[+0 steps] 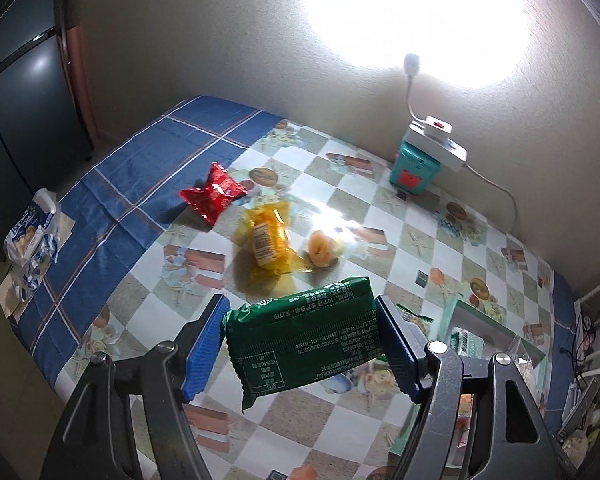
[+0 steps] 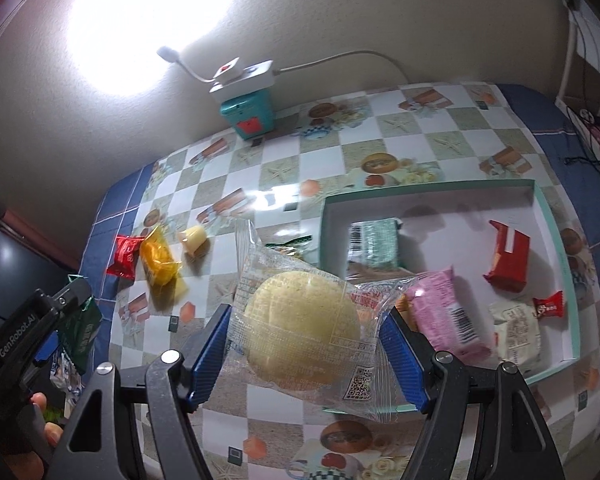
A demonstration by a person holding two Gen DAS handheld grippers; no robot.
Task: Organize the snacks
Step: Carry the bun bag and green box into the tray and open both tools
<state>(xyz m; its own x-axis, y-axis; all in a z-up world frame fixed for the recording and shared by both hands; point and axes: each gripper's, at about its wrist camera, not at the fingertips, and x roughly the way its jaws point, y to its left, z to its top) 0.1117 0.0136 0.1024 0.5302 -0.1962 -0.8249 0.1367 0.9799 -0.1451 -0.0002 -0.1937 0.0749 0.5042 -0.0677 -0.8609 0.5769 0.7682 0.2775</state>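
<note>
Left wrist view — jaws clamped on green packet (image 1: 304, 340); right jaws gripping clear-wrapped round cake (image 2: 302, 332).

Left gripper (image 1: 300, 344) fingers clamped, raised; right gripper (image 2: 306, 354) likewise, alongside.

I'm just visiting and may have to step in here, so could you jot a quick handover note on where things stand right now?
Left hand-held gripper: shut on a green snack packet, held above the table.
Right hand-held gripper: shut on a clear-wrapped round cake.
Done: several snacks lie in the teal-edged box, including a pink packet and a red packet.
Left: box both held items, then the red snack, yellow packet and small jelly cup on the tablecloth.
</note>
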